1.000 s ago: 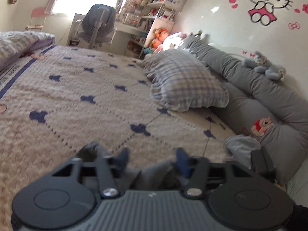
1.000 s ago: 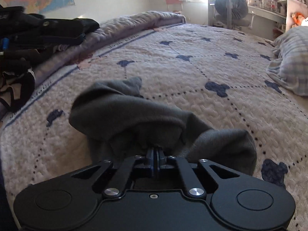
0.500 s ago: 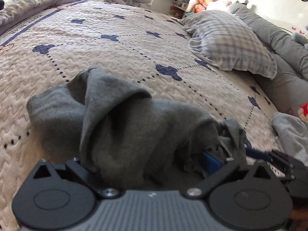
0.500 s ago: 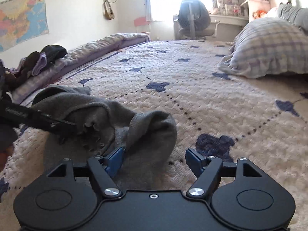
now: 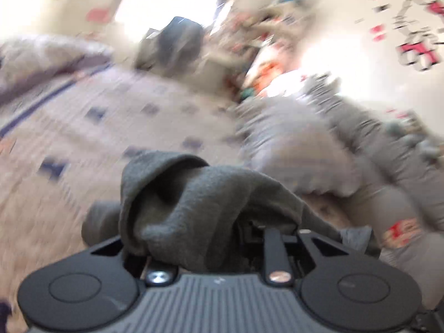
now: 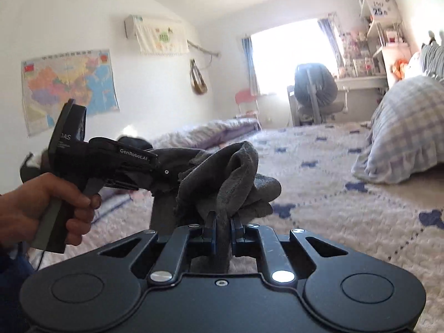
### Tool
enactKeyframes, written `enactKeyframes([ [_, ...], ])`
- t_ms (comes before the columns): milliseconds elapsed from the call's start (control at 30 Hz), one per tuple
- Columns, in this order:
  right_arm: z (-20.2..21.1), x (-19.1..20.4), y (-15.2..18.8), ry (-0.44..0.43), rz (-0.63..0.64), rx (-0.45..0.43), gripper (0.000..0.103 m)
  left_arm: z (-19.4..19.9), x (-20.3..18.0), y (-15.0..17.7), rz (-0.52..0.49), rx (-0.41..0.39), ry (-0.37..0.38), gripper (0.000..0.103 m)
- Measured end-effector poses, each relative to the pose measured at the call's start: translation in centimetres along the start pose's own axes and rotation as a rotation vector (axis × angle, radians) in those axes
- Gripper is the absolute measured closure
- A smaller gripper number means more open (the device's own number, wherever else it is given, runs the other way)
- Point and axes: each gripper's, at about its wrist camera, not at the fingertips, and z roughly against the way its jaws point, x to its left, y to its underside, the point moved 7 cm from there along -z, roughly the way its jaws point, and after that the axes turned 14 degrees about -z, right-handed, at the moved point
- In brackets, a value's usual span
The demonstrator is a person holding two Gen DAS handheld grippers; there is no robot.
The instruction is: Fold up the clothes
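Both grippers, left (image 6: 166, 176) and right (image 6: 222, 226), pinch the grey garment (image 6: 230, 172); draw them apart evenly above the bed (image 6: 347, 194).

Ahead of both grippers the bed (image 6: 347, 194) lies open: a wide stretch of cream quilt with blue motifs runs bare toward the window, so there is room to pass forward and down the middle. On the right the checked pillow (image 6: 405, 130) rises from the quilt and closes that side, with grey bolster cushions (image 5: 402, 172) behind it against the wall. Along the left edge a rolled purple blanket (image 6: 211, 133) and a dark heap of clothes (image 6: 133, 141) form a low barrier. Past the foot of the bed the desk chair (image 6: 316, 88) and shelves (image 6: 385, 36) stand well apart. The grey garment (image 6: 233, 177) hangs bunched between the left gripper (image 6: 163, 172) and the right gripper (image 6: 222, 230), filling the gap between them.
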Motion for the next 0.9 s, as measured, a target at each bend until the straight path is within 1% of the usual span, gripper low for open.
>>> enactKeyframes([
  [67, 2.9, 2.1, -2.5, -0.05, 0.005, -0.074, 0.094, 1.9, -2.4, -4.3, -0.077, -0.085, 0.11, 0.08],
  [100, 4.3, 3.3, -3.4, -0.064, 0.023, -0.096, 0.094, 2.6, -3.4, -5.8, -0.109, -0.102, 0.165, 0.079],
  [133, 5.1, 4.5, -3.6, -0.091, 0.035, -0.084, 0.094, 3.1, -4.2, -7.0, -0.133, -0.106, 0.217, 0.078],
  [167, 5.5, 5.5, -3.3, -0.136, 0.037, -0.038, 0.093, 3.3, -4.6, -7.4, -0.152, -0.094, 0.26, 0.072],
  [200, 5.9, 6.5, -2.9, -0.181, 0.04, 0.008, 0.093, 3.3, -4.9, -7.6, -0.169, -0.075, 0.299, 0.064],
  [233, 6.1, 7.5, -2.3, -0.215, 0.051, 0.059, 0.093, 3.1, -4.7, -7.2, -0.178, -0.047, 0.309, 0.059],
  [267, 5.9, 8.4, -1.3, -0.228, 0.079, 0.118, 0.093, 2.7, -4.2, -6.6, -0.181, -0.015, 0.301, 0.039],
  [300, 5.6, 8.8, -0.4, -0.218, 0.107, 0.158, 0.093, 2.1, -3.3, -5.5, -0.167, 0.029, 0.287, 0.023],
  [333, 5.2, 8.5, 0.2, -0.166, 0.133, 0.165, 0.089, 1.4, -2.0, -3.9, -0.134, 0.075, 0.256, 0.022],
  [367, 4.8, 7.8, 0.5, -0.121, 0.13, 0.17, 0.083, 0.8, -0.4, -2.2, -0.094, 0.118, 0.221, 0.022],
  [433, 4.1, 5.2, 0.2, -0.056, 0.024, 0.18, 0.081, 0.1, 2.8, 1.2, -0.015, 0.184, 0.154, 0.022],
  [467, 3.7, 3.9, 0.3, -0.026, -0.001, 0.191, 0.074, -0.1, 4.2, 2.8, 0.021, 0.213, 0.127, 0.022],
  [533, 2.5, 1.5, 0.8, 0.062, 0.003, 0.228, 0.065, 0.0, 6.2, 5.8, 0.072, 0.263, 0.089, 0.022],
  [567, 1.9, 0.4, 1.2, 0.104, 0.012, 0.249, 0.065, 0.2, 6.6, 7.1, 0.089, 0.27, 0.08, 0.022],
  [600, 1.3, -0.6, 1.6, 0.134, 0.027, 0.272, 0.065, 0.4, 6.6, 8.3, 0.104, 0.277, 0.085, 0.022],
  [667, 0.2, -2.2, 2.3, 0.162, 0.027, 0.308, 0.062, 0.8, 5.7, 10.9, 0.111, 0.304, 0.111, 0.021],
  [700, -0.6, -2.8, 2.4, 0.175, 0.025, 0.321, 0.062, 0.9, 5.2, 12.2, 0.111, 0.319, 0.125, 0.019],
  [767, -2.3, -4.1, 2.5, 0.196, 0.028, 0.345, 0.062, 1.0, 3.3, 14.7, 0.095, 0.36, 0.155, 0.018],
  [833, -4.6, -4.5, 2.5, 0.196, 0.055, 0.368, 0.061, 1.1, 1.9, 16.2, 0.107, 0.364, 0.142, 0.018],
  [900, -7.2, -4.7, 2.3, 0.204, 0.115, 0.395, 0.061, 1.1, 1.0, 17.4, 0.139, 0.358, 0.118, 0.018],
])
